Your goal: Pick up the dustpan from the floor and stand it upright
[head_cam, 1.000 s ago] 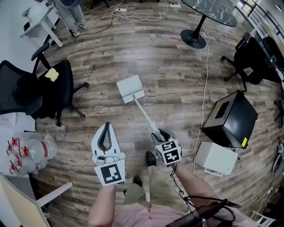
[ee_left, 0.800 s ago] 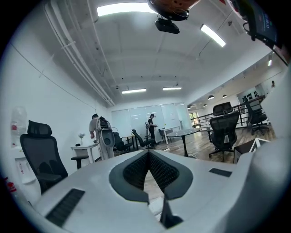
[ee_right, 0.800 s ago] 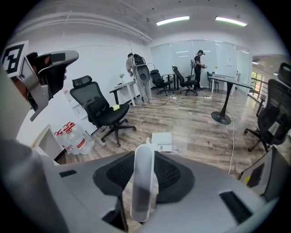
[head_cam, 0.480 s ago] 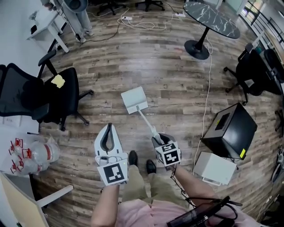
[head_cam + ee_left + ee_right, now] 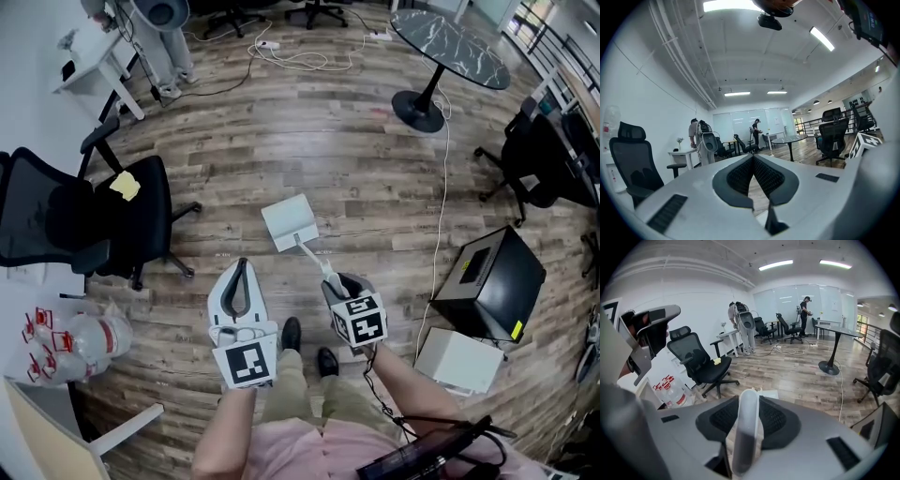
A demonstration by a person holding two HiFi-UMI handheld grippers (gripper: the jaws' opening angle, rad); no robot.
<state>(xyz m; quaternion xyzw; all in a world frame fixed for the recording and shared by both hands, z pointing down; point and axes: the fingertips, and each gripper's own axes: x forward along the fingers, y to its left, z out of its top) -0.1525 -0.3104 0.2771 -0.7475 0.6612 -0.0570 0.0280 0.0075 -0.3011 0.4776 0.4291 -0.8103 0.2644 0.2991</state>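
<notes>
Left claw (image 5: pixel 242 267) closed, right claw (image 5: pixel 342 284) clamped on the dustpan (image 5: pixel 289 223) handle.
Your left jaws meet on nothing; your right jaws grip the handle, which slants down to the white pan at the wood floor (image 5: pixel 375 187) ahead.

Dustpan handle (image 5: pixel 312 255) end hidden in right gripper (image 5: pixel 339 281), office chair (image 5: pixel 56 216) cropped

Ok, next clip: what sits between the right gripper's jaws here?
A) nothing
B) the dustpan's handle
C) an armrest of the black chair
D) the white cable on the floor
B: in the right gripper view, the right gripper has its jaws closed on the white handle of the dustpan.
</notes>
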